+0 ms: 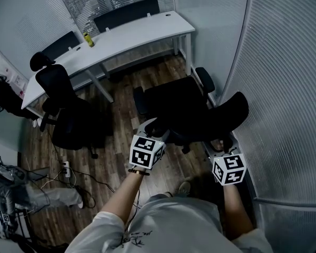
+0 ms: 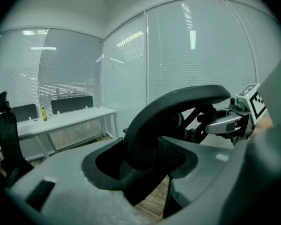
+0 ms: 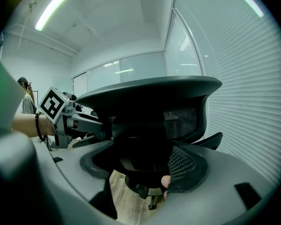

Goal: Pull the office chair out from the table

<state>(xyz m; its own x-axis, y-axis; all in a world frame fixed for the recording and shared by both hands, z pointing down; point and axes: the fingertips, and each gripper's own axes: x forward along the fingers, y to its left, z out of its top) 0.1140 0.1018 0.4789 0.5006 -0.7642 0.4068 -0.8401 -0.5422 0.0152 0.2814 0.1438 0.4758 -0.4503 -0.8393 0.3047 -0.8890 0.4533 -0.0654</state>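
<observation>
The black office chair (image 1: 184,107) stands on the wood floor away from the white table (image 1: 131,36), close to the glass wall on the right. I am behind it. My left gripper (image 1: 150,126) grips the left end of the curved top of its backrest (image 2: 178,104), which runs between the grey jaws of the left gripper (image 2: 145,168). At the right end of that top edge is my right gripper (image 1: 219,144). In the right gripper view, the mesh backrest (image 3: 178,121) fills the gap of the right gripper (image 3: 145,172). Each gripper shows in the other's view.
A second black chair (image 1: 63,104) stands by the table's left part. A yellow-green bottle (image 1: 88,39) is on the table. The blinded glass wall (image 1: 284,88) is close on the right. A seated person's legs (image 1: 26,191) and a power strip with cables (image 1: 67,168) lie at the lower left.
</observation>
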